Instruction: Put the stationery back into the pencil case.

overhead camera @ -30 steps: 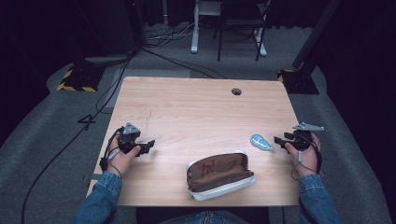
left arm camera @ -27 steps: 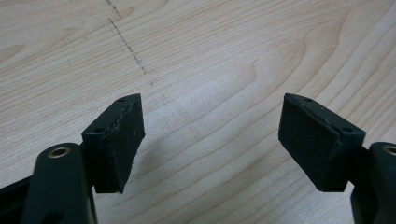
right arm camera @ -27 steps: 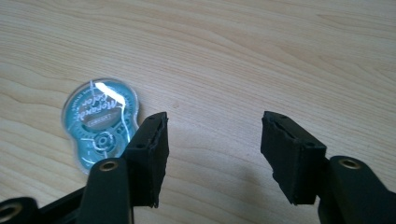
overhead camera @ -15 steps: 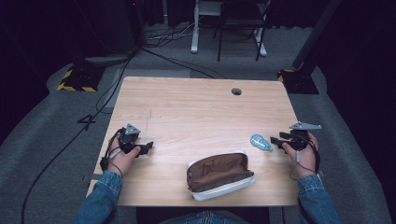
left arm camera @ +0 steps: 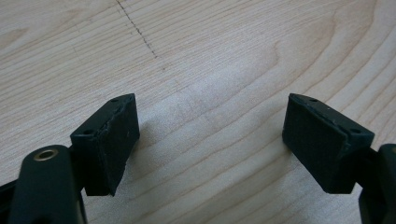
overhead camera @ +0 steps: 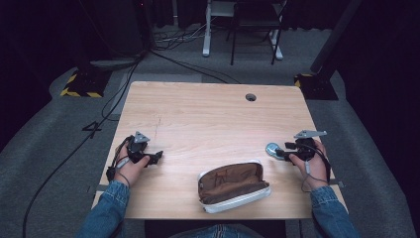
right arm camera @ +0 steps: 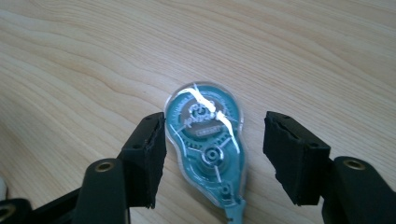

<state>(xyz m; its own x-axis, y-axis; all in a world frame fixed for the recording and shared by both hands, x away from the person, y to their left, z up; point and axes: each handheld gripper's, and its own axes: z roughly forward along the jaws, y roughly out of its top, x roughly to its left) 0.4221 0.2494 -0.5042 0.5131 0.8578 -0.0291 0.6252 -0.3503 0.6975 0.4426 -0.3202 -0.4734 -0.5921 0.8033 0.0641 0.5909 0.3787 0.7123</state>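
while the brown pouch (overhead camera: 234,185) lies unzipped at the near worktop (overhead camera: 208,119) edge, right tool (overhead camera: 278,152) reaches the correction tape (overhead camera: 272,148). left tool (left arm camera: 210,140): open, empty. right gripper view: jaws just widened, straddling tape (right arm camera: 208,144), not pinching; pickup and stowing remain.

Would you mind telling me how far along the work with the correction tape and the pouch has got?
Done: the pouch lies unzipped and open. In hand: the right gripper straddles the correction tape flat on the table, its jaws just opening and not pressing it. Left: gripping, lifting, placing it in the pouch. The left gripper is open.
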